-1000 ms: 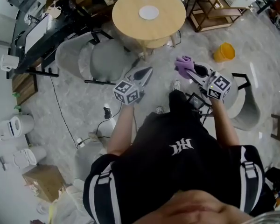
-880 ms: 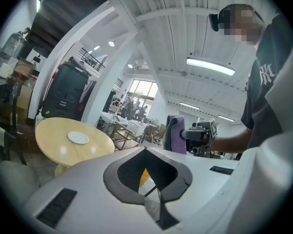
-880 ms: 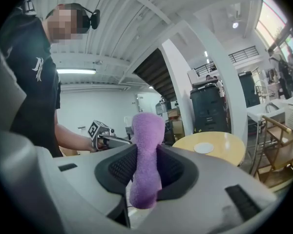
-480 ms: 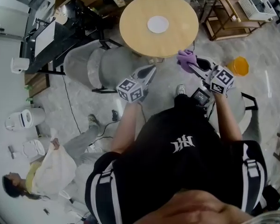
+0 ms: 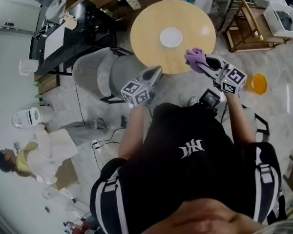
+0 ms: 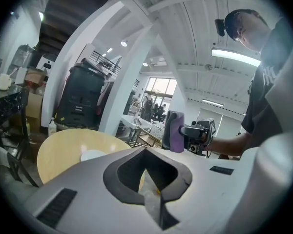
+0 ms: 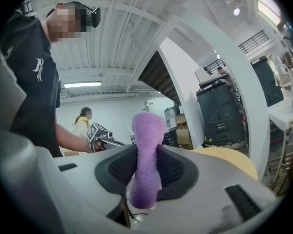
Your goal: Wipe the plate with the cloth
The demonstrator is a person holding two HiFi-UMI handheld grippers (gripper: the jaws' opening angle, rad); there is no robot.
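Observation:
A white plate (image 5: 171, 36) lies in the middle of a round wooden table (image 5: 146, 28); the left gripper view shows the plate (image 6: 92, 155) low on the tabletop (image 6: 58, 152). My right gripper (image 5: 199, 64) is shut on a purple cloth (image 5: 194, 57) at the table's near right edge; the cloth (image 7: 146, 157) stands upright between the jaws. My left gripper (image 5: 156, 71) is shut and holds nothing, hovering at the table's near edge, left of the cloth (image 6: 175, 130).
Two grey chairs (image 5: 105, 72) stand left of the table. A dark desk (image 5: 63, 30) with clutter is at the far left, a wooden rack (image 5: 246, 21) at the far right, an orange bucket (image 5: 258, 83) on the floor. A person (image 5: 34, 157) crouches at left.
The view has closed in on the table. Both grippers moved forward from over the floor to the table's near edge, the cloth still clamped in the right one.

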